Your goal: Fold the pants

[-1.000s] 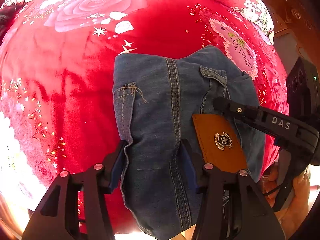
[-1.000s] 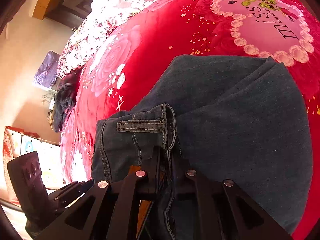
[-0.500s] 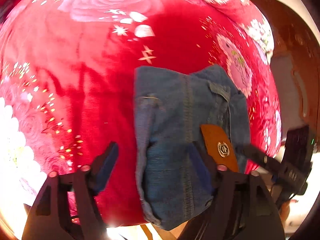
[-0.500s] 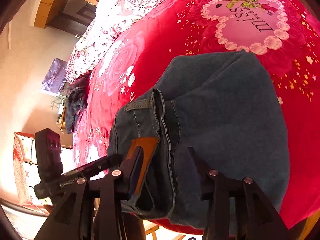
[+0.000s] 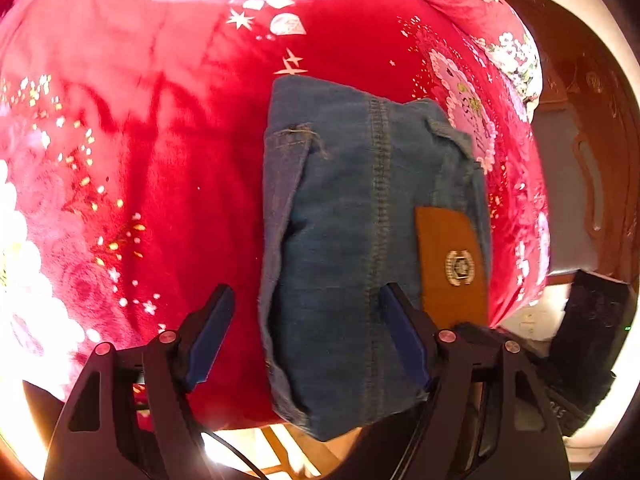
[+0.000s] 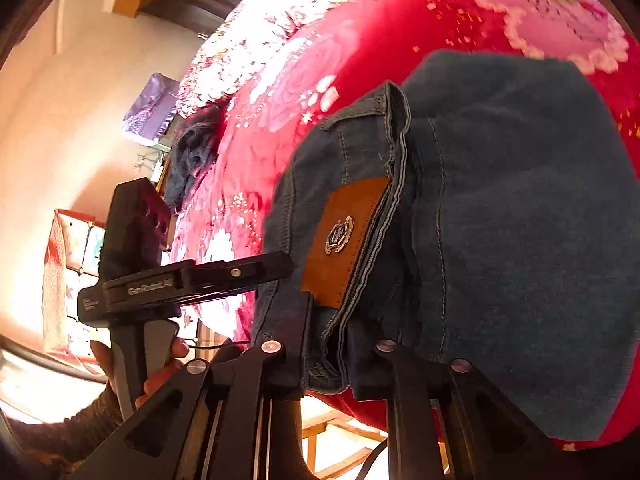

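The pants already lay as a compact folded bundle on the red bedspread. My left gripper stood wide and held nothing; my right gripper was spread too, its fingers either side of the bundle's near edge. I judged the folding almost finished.

The left gripper is black, with two blue pads on the inner sides of its fingers and round silver screws behind them. A thin black cable hangs below it. The right gripper is black too, with silver screws (its pads are hidden). The left hand shows bare skin and a dark knitted sleeve.
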`<state>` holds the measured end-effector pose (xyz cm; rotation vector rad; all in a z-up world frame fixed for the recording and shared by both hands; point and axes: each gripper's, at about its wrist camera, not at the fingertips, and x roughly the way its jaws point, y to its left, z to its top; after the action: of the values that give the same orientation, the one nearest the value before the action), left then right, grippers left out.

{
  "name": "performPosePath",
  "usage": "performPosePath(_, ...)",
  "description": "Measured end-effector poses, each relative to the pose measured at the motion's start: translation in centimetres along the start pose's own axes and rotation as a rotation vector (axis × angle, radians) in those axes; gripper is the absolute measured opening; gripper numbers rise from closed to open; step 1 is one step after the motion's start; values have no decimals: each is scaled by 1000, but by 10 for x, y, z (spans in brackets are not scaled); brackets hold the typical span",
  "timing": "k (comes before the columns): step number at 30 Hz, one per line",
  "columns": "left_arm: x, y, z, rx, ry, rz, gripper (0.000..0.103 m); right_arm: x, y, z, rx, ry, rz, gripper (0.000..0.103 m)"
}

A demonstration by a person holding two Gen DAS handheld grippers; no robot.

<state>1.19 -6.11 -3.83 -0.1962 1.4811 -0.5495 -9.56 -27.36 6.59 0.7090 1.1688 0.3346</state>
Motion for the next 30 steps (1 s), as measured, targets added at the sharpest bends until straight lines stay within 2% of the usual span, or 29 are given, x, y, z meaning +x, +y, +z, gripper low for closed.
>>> performPosePath(5, 24, -9, -4, 24, 54, 55, 75, 21, -27, -16, 42, 70, -119, 12)
performPosePath(10, 1, -16, 0, 80, -2, 17, 75, 12, -33, -17, 105, 42, -39, 21)
performPosePath(14, -21, -14, 24, 73, -73, -17, 75, 8, -39, -18, 150, 32, -16, 28)
performPosePath(18, -4, -17, 55, 98, -6, 42, 75, 12, -43, -20, 203, 9, 27, 29)
performPosePath(21, 5, -14, 64, 73, 9, 37, 75, 10, -39, -17, 185, -12, 38, 29)
performPosePath(26, 27, 4, 60, -18, 83, -50, 75, 12, -35, -4, 155, -66, 79, 29)
performPosePath(29, 33, 14, 55, -76, 85, -91, 75, 29, -35, 7, 138, -38, 12, 29)
performPosePath(30, 32, 15, 54, -90, 84, -94, 70, 36, -33, 10, 127, -18, -20, 29)
